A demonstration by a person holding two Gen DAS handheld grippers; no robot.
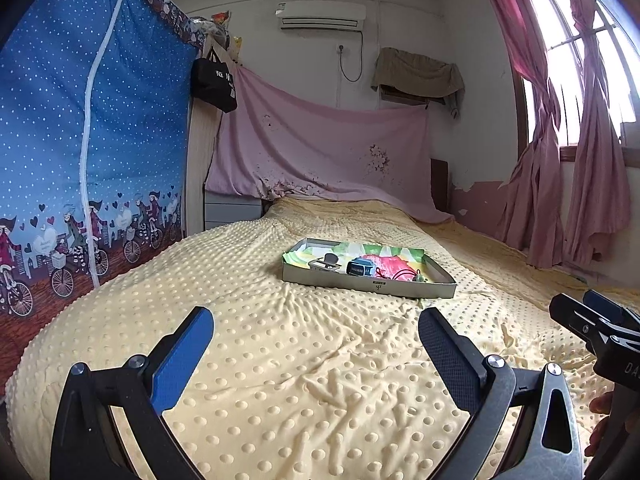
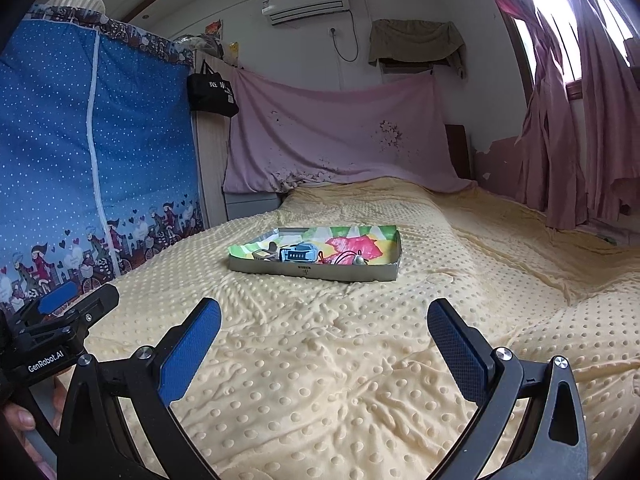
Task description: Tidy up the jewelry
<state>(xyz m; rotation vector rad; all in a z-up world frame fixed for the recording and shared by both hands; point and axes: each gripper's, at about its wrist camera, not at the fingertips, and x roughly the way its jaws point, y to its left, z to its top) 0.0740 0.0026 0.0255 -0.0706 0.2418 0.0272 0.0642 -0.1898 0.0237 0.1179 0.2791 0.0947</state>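
Spread wide over the whole bed: a yellow dotted blanket (image 1: 280,360), soft and creased, probably chosen as a work surface that stops small pieces from rolling away. Resting on it, well ahead of both tools: a shallow cardboard tray (image 1: 368,286) lined with bright printed paper, likely there to keep the jewelry together in one place. Held low over the blanket and aimed at the tray: the left gripper (image 1: 316,344), fingers spread apart and nothing between them, so apparently just before a first reach. Beside it, in the same pose: the right gripper (image 2: 324,334), also spread wide and empty. Inside the tray, near the front wall: a dark blue-grey watch (image 2: 298,254), then a red cord (image 2: 340,258) with a small pale pendant, then a small clasp-like piece (image 1: 326,264) at the left end. Hard to make out from this far: what that left piece really is, and whether more items lie behind the front wall. Cut off at the frame edge: the hands on the handles.
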